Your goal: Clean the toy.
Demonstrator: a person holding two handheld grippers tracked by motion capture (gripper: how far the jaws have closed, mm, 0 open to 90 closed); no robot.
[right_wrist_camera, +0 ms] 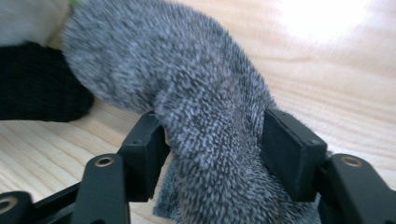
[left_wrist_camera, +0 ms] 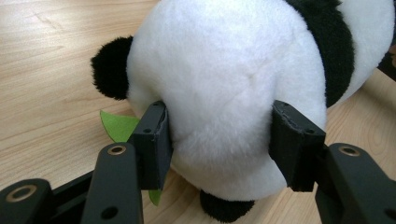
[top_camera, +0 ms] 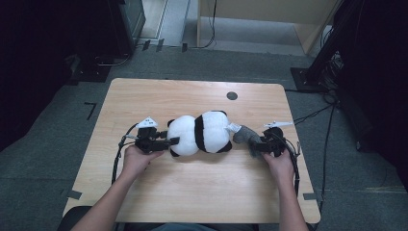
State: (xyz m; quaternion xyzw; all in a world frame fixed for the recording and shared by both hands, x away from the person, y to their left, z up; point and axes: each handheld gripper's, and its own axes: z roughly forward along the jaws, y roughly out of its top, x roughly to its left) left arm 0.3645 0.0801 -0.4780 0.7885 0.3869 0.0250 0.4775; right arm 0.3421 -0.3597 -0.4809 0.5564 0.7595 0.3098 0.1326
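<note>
A light wooden table with rounded corners stands on grey carpet, its grain running left to right. A small dark round hole sits in the top near the far edge, a little right of centre. A plush panda lies on the tabletop around the middle, stretched left to right, its white head end to the left and its black limbs resting on the wood. A green leaf-shaped piece lies flat on the wood under the panda's left end. Just right of the panda, a grey fuzzy cloth rests on the table.
</note>
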